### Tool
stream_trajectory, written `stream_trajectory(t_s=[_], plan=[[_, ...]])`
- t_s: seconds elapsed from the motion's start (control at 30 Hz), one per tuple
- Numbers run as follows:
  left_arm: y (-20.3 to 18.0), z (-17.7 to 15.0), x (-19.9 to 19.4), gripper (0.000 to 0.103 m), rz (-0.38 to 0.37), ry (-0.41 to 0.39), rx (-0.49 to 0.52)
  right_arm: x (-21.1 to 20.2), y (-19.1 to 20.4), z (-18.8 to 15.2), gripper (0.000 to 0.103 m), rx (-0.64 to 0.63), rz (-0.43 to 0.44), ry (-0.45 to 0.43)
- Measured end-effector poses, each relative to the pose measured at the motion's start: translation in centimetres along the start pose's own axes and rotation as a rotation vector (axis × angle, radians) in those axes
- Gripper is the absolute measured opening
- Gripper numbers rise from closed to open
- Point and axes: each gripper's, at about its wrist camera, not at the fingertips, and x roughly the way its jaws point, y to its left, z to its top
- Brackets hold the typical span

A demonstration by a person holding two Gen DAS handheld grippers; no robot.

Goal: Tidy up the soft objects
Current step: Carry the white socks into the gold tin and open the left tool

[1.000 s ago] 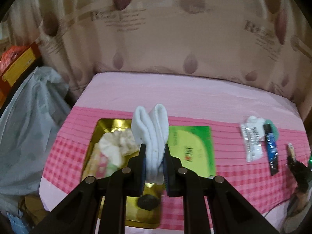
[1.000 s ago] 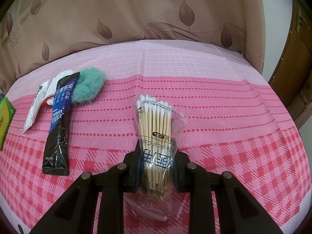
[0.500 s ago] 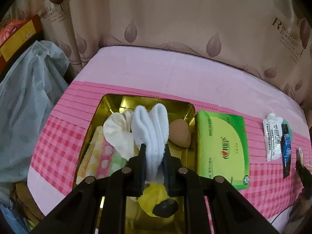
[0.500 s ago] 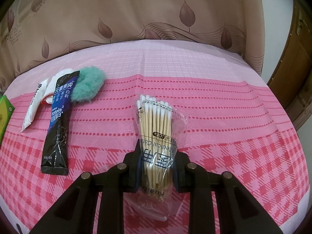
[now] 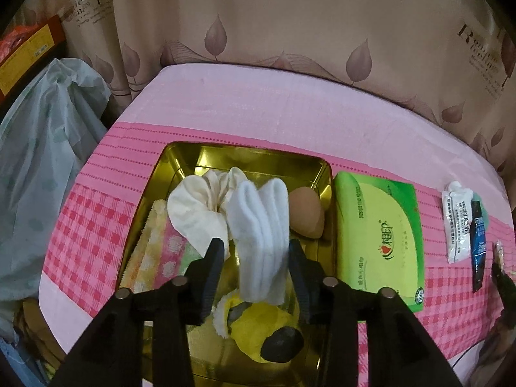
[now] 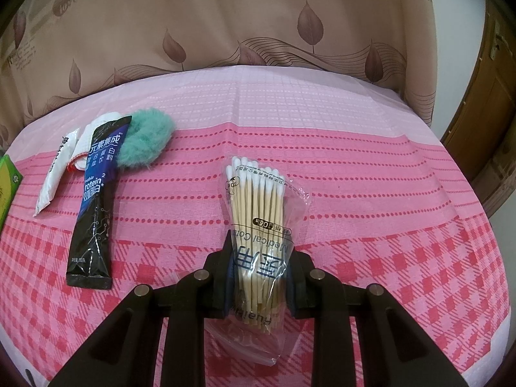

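Plastic bag [image 5: 42, 167]: pale and crumpled, it sits off the table's left edge.
Gold tray [image 5: 180, 167]: it lies on the pink checked tablecloth [image 5: 96, 225] and holds the soft items.
Striped towel [image 5: 151, 248]: it lies flat along the tray's left side.
Cream cloth [image 5: 196, 209]: bunched up, it rests partly on the towel.
White sock [image 5: 262, 235]: folded, it stands between the parted fingers over the tray, with a clear gap on its left side; its right edge is close to the other pad.
Left gripper [image 5: 256, 258]: its jaws are opening above the tray, and the sock is between them.
Yellow plush toy [image 5: 258, 332]: it lies in the tray just below the sock.
Beige sponge [image 5: 304, 213]: egg-shaped, it sits in the tray's right part, beside the sock.
Green tissue pack [image 5: 380, 238]: it lies just right of the tray.
White sachet [image 6: 54, 177], dark sachet [image 6: 96, 200], teal puff [image 6: 145, 143]: they are grouped together on the cloth.
Right gripper [image 6: 259, 258]: narrow, it is clamped on the bag of cotton swabs [image 6: 258, 209].
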Motion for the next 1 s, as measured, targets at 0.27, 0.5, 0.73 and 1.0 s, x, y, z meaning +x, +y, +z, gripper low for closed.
stream_trajectory(t_s=[0.27, 0.5, 0.73, 1.0], plan=[[0.4, -0.6, -2.5, 0.042, -0.001, -0.035, -0.011, 0.0, 0.3, -0.1, 0.024, -0.001, -0.001, 0.000], [2.1, -2.3, -5.0, 0.042, 0.023, -0.080, -0.029, 0.0, 0.1, 0.0, 0.024, -0.003, -0.005, 0.000], [4.4, -5.9, -6.8, 0.042, 0.099, -0.111, -0.047, 0.0, 0.5, 0.0, 0.024, -0.002, -0.003, 0.000], [7.3, -9.6, -7.7, 0.042, 0.159, -0.141, -0.088, 0.0, 0.1, 0.0, 0.024, 0.018, 0.019, -0.002]])
